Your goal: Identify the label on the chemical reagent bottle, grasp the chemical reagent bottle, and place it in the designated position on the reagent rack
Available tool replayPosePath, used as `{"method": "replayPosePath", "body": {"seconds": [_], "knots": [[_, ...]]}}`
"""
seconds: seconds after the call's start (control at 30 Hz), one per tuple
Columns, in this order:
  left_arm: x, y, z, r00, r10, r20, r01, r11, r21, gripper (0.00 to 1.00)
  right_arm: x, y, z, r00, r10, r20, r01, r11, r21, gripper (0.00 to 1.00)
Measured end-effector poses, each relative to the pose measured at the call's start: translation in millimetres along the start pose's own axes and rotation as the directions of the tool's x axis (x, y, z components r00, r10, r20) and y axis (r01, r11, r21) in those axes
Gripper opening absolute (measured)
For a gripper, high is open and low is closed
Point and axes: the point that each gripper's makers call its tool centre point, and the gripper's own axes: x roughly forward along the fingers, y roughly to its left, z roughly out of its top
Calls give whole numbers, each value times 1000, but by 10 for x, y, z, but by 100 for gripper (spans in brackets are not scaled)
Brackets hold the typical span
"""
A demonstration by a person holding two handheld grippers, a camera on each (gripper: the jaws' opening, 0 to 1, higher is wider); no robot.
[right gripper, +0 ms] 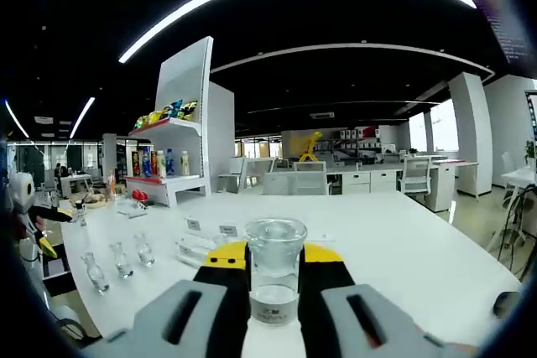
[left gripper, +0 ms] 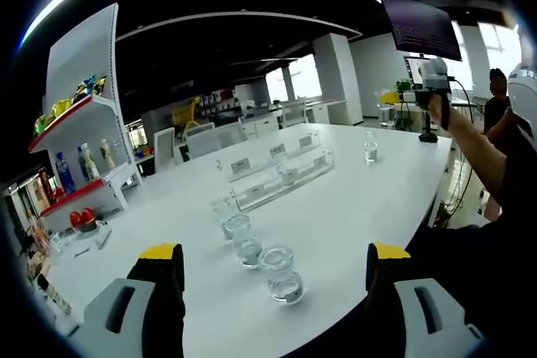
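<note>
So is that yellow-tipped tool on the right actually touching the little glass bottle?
Touching. In the right gripper view the right tool has the clear glass bottle pinched between its yellow-tipped jaws, both pressed against the glass, with no gap showing.

The right gripper stands at six o'clock, its yellow-tipped black jaws closed against the sides of an upright clear reagent bottle with a little liquid at the bottom. The white table spreads behind. At about eight o'clock three small clear bottles stand in a row, near the clear reagent rack with its label cards. A display shelf rises at ten o'clock.
</note>
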Motion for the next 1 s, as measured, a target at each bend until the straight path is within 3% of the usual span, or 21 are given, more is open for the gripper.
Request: {"method": "replayPosePath", "body": {"seconds": [0.23,0.57,1.0], "knots": [[-33,17,5,1000,2,0,-2,1000,3,89,399,212,11,999,49,-12,-49,999,-12,17],[-122,154,50,999,34,10,-34,999,12,89,897,321,-24,997,64,-33,-64,998,-16,17],[-94,197,-28,999,36,-3,-36,999,1,89,1426,88,-56,998,21,-53,-19,999,38,18]]}}
